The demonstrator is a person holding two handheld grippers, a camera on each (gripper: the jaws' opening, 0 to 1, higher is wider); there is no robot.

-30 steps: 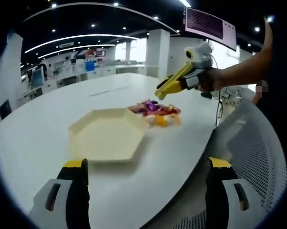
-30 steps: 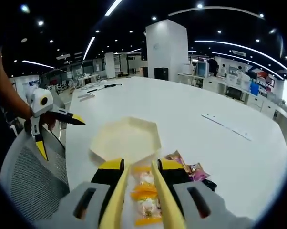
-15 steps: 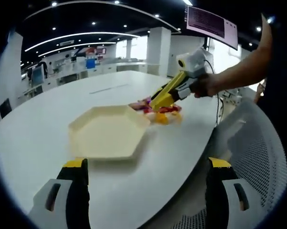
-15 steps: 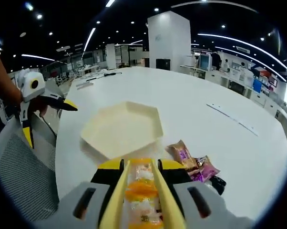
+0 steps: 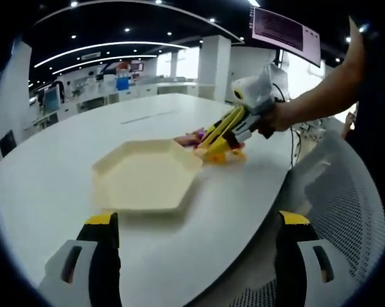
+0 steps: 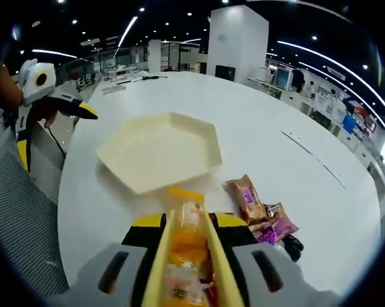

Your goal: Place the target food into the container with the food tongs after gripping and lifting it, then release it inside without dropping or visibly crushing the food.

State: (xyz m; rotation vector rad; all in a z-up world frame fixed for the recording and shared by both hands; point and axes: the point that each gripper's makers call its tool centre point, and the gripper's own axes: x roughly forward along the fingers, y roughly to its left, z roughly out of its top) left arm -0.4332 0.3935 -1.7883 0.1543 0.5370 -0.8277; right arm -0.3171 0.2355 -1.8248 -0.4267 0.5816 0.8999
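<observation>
A cream hexagonal tray lies on the white table. My right gripper is shut on yellow food tongs, and an orange snack packet is pinched between their blades, close to the tray's near edge. I cannot tell whether the packet is clear of the table. My left gripper stands open and holds nothing, back from the tray at the table's edge.
Purple and brown snack packets lie in a small pile beside the tray. A person's arm reaches in from the right. A grey mesh chair stands at the table's edge.
The right gripper came down from above the snack pile onto it, and the orange packet now sits deeper between the tongs' blades. The left gripper has stayed put.
</observation>
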